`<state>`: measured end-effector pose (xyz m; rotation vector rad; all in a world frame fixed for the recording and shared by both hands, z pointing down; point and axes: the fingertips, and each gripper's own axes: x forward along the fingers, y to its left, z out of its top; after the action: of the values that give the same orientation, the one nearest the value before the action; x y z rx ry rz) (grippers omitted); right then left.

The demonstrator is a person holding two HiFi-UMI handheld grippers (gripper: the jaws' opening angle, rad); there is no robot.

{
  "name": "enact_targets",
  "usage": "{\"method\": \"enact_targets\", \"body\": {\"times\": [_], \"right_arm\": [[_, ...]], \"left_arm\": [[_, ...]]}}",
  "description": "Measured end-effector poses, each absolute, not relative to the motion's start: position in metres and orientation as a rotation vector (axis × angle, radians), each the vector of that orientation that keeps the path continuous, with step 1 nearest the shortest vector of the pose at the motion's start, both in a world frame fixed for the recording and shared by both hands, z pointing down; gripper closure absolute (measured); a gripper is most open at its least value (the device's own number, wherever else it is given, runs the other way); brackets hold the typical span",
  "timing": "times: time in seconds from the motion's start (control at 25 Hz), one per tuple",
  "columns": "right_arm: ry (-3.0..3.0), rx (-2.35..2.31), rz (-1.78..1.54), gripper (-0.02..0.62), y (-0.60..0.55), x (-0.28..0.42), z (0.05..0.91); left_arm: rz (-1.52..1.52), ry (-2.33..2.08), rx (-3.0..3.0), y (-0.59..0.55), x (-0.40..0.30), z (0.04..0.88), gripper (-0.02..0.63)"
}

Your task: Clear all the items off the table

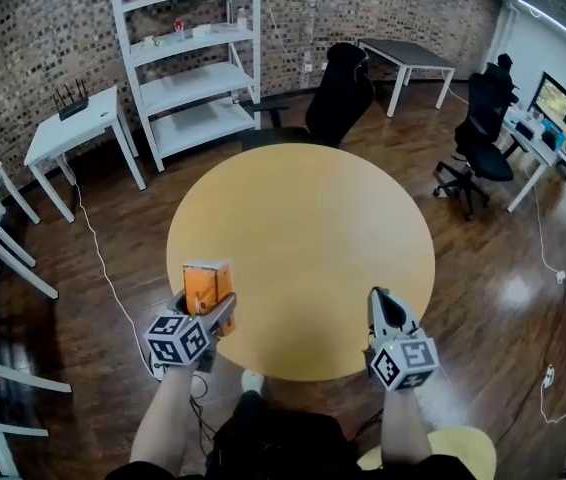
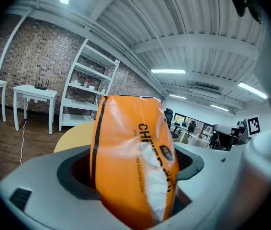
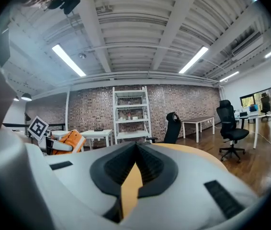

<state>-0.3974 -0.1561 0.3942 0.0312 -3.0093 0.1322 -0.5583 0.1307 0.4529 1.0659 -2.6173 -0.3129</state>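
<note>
The left tool (image 1: 203, 313) is pinching an orange plastic snack bag with black print (image 1: 209, 282) by its sides. The bag stands upright over the near-left rim of the round pale-wood surface (image 1: 303, 208). Whether its base touches the wood cannot be told. The right tool (image 1: 377, 296) hangs over the near-right rim with its jaws pressed together at the tips and nothing between them; in the right gripper view only a sliver of the surface shows in the slot behind the tips.

A band of dark wooden floor (image 1: 463, 268) runs all round the surface. A black office chair (image 1: 341, 98) stands just beside the far edge. A white open shelving unit (image 1: 188, 58) is behind it against the brick wall. Small white side tables (image 1: 73, 128) stand well apart to the left, and a white cable (image 1: 98, 258) trails across the floor on that side.
</note>
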Motion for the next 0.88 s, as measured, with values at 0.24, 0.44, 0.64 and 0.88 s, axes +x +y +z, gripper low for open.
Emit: {"method": "enact_targets", "body": {"times": [0.24,0.44,0.64,0.88], "right_arm": [[-2.974,0.103,0.115,0.591,-0.162,-0.466,0.403],[-2.919,0.16,0.147,0.591,-0.154,-0.501,0.429],[-2.823,0.18,0.188,0.591,-0.158,-0.516,0.47],[-2.735,0.224,0.26,0.591,-0.167,-0.521,0.501]], "left_arm": [[-0.298,-2.517,1.095,0.111,-0.632,0.485,0.175],[-0.279,-2.391,1.075,0.104,-0.679,0.53,0.175],[-0.222,-2.296,1.019,0.094,-0.707,0.577,0.175],[-0.124,-2.204,0.972,0.077,-0.724,0.622,0.173]]}}
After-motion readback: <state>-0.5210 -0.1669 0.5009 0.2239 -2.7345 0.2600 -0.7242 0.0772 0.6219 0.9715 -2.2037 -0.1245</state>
